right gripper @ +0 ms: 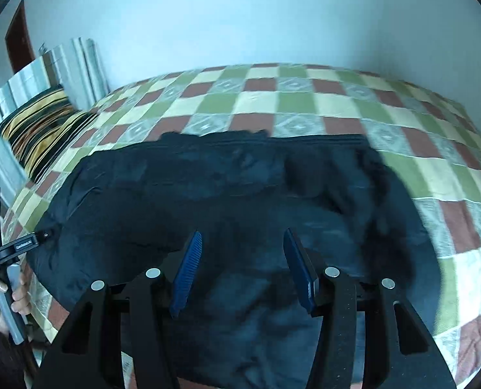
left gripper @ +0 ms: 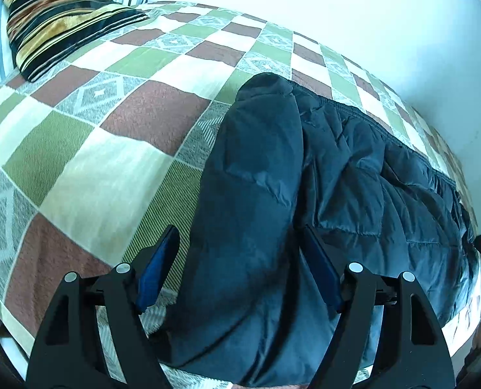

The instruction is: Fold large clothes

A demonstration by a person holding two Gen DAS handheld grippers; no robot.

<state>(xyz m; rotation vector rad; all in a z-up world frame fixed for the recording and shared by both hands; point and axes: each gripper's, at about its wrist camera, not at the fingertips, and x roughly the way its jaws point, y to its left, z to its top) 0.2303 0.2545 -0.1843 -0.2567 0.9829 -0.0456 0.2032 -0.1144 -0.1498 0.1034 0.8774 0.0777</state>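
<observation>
jacket [right gripper: 208,214] on bed [right gripper: 305,103] | pillow [right gripper: 39,129] left, behind jacket | wall [right gripper: 240,16] behind bed

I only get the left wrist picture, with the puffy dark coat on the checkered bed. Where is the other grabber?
Observer: The right gripper hangs above the middle of the dark jacket, jaws apart, nothing between them.
Operator: Who is holding my grabber?
Observer: A hand at the right view's left edge grips a grey handle, with the left tool just above it.
Operator: Is there bed past the coat on the right?
Observer: Yes, the checkered bedspread runs on well beyond the jacket there.
Operator: Anything behind the pillow?
Observer: Behind the striped pillow stands a dark brown door or panel.
</observation>
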